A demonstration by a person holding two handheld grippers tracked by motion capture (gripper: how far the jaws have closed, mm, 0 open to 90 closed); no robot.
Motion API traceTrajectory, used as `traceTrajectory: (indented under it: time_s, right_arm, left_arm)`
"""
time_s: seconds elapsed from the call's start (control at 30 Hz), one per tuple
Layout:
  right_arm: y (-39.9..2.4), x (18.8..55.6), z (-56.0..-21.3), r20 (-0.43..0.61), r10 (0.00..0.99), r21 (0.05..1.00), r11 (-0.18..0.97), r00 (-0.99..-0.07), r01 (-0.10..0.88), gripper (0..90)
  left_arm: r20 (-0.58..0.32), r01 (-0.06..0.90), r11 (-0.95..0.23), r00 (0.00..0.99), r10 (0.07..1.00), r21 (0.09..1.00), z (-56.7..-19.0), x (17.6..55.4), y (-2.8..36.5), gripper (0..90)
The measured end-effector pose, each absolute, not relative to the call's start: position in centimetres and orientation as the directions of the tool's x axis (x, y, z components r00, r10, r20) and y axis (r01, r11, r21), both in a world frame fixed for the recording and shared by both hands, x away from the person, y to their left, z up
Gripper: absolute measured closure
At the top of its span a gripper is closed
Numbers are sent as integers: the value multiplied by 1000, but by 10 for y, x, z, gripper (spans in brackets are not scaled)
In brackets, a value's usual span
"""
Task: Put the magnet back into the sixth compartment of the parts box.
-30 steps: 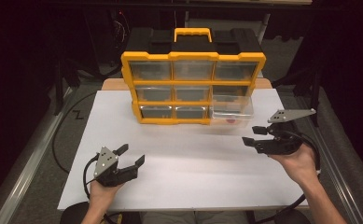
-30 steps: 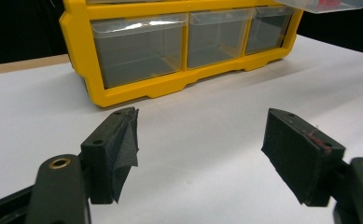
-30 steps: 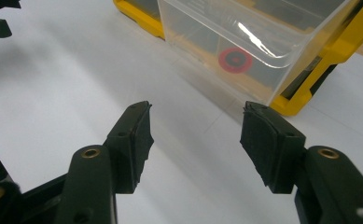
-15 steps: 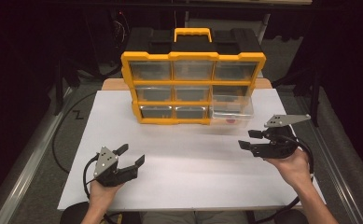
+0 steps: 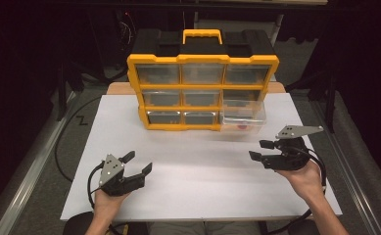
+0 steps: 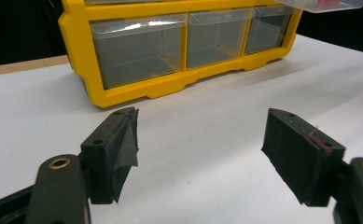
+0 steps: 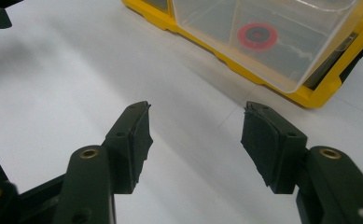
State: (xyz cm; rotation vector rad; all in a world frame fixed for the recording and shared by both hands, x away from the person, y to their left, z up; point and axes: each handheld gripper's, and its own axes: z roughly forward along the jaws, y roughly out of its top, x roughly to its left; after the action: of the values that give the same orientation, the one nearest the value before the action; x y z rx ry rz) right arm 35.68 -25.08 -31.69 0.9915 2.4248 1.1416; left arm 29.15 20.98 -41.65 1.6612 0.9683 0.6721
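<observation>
1. Seen from the high view, the left tongs (image 5: 138, 162) sit low over the near left part of the white bench (image 5: 193, 166), jaws spread apart with nothing between them, pointing up and to the right toward the yellow drawer cabinet (image 5: 202, 93).
2. In the same view, the right tongs (image 5: 259, 150) hover over the near right part of the bench, jaws parted and empty, pointing left. Their jaws have just been opening a little further, with nothing between them.
3. The cabinet stands at the far middle of the bench, with a black top and a yellow handle. Its lower right clear drawer (image 5: 243, 117) is pulled out toward the person, and a small red ring (image 5: 242, 125) lies inside it. The right tongs are near this drawer, in front of it and a little to its right, not touching it.
4. In the left gripper view, the left tongs (image 6: 200, 140) stand wide and released above the bare bench (image 6: 207, 116). The cabinet (image 6: 137, 93) is ahead, its bottom row of clear drawers shut.
5. In the right gripper view, the right tongs (image 7: 195, 123) are released, with only the bench (image 7: 76, 84) showing between them. Just beyond and to the right is the pulled-out clear drawer (image 7: 216, 28), with the red ring (image 7: 257, 35) flat on its floor.
</observation>
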Motion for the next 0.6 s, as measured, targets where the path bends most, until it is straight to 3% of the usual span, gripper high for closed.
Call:
traceTrajectory:
  time_s: [0.6]
  right_arm:
    - [-258, 351, -339, 54, 692, 772, 428, -720, 470, 423]
  left_arm:
    - [-34, 266, -122, 514, 857, 956, -416, 292, 210, 264]
